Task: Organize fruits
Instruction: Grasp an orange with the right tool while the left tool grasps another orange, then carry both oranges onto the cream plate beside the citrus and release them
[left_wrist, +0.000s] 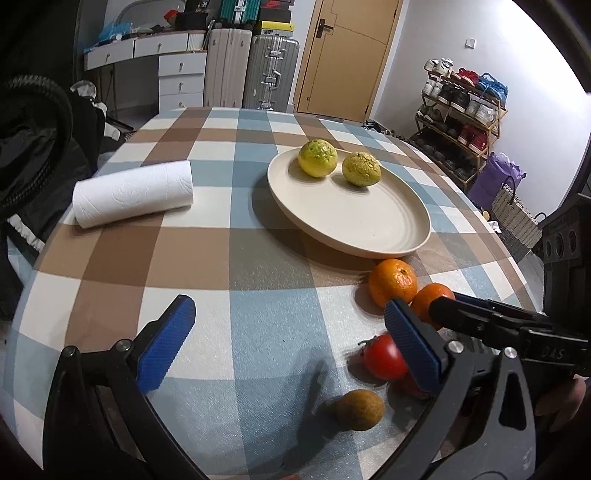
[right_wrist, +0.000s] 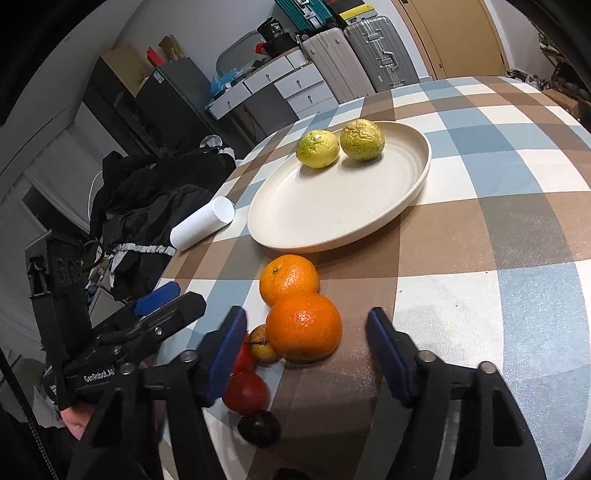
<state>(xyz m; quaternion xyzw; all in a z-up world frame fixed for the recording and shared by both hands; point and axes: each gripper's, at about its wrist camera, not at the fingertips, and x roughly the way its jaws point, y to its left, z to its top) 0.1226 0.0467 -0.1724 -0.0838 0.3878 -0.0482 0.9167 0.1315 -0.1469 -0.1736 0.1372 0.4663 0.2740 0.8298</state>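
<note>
The tablecloth (left_wrist: 258, 206) is showing checks of blue, brown and white. At its twelve o'clock a cream plate (left_wrist: 354, 221) is carrying two yellow-green fruits (left_wrist: 317, 158). At five o'clock two oranges (right_wrist: 303, 326) are glowing orange beside red tomatoes (right_wrist: 245, 393). The paper roll (left_wrist: 133, 192) is showing white.

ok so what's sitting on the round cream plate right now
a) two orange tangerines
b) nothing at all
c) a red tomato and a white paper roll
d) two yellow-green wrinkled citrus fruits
d: only the two yellow-green wrinkled citrus fruits rest on the round cream plate, at its far side; the two orange tangerines and the red tomato lie on the checked tablecloth nearer the grippers.
</note>
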